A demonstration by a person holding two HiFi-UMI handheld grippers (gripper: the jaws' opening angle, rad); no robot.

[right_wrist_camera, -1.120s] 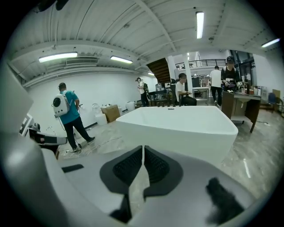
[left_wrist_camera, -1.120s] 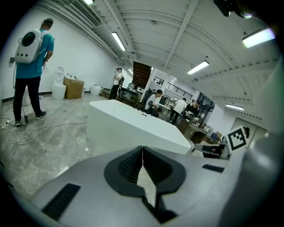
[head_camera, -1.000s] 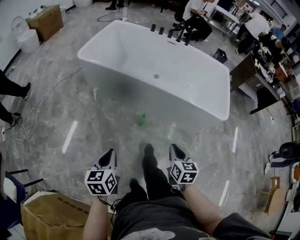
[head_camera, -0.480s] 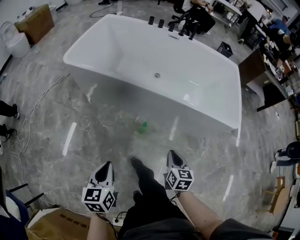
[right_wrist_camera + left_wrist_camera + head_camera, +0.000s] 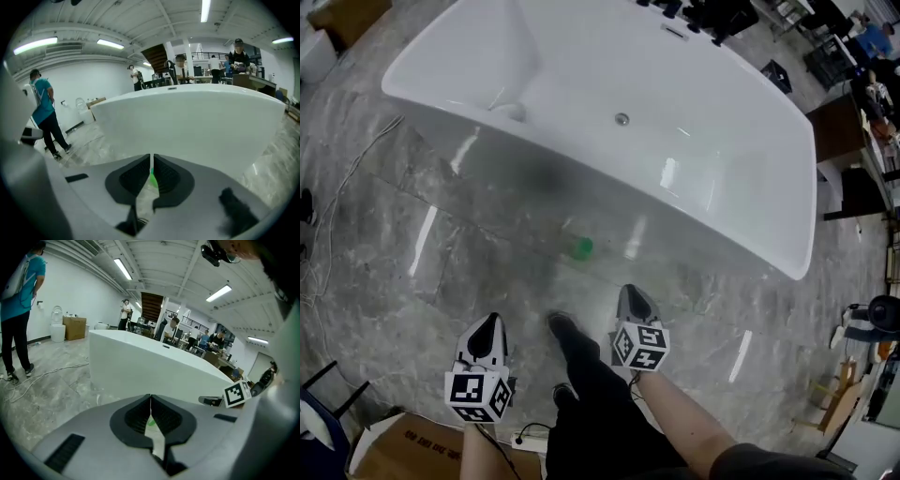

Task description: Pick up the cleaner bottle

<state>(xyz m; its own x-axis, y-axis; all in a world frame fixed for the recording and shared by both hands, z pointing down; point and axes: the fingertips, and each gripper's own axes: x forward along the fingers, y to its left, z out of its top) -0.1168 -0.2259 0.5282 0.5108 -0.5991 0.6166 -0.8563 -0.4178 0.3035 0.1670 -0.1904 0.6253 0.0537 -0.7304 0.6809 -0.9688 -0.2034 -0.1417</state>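
The cleaner bottle (image 5: 580, 248) is a small green thing lying on the grey marble floor close to the tub's near wall. In the head view my left gripper (image 5: 490, 322) and right gripper (image 5: 628, 292) hang side by side short of it, both pointing toward the tub. Both are shut with nothing in them. The left gripper (image 5: 150, 397) shows a sliver of the green bottle (image 5: 151, 422) through the slit between its jaws. The right gripper (image 5: 152, 157) likewise frames the bottle (image 5: 153, 178) ahead of it.
A big white bathtub (image 5: 712, 141) fills the space ahead, its wall (image 5: 197, 122) rising just behind the bottle. The person's leg and shoe (image 5: 567, 333) stand between the grippers. A cardboard box (image 5: 403, 450) sits at lower left. A cable (image 5: 337, 216) trails at left. A bystander (image 5: 21, 310) stands at left.
The view has closed in on the tub and dipped down. Both grippers have sunk and come nearer the bottle, still shut. The bottle has not moved.
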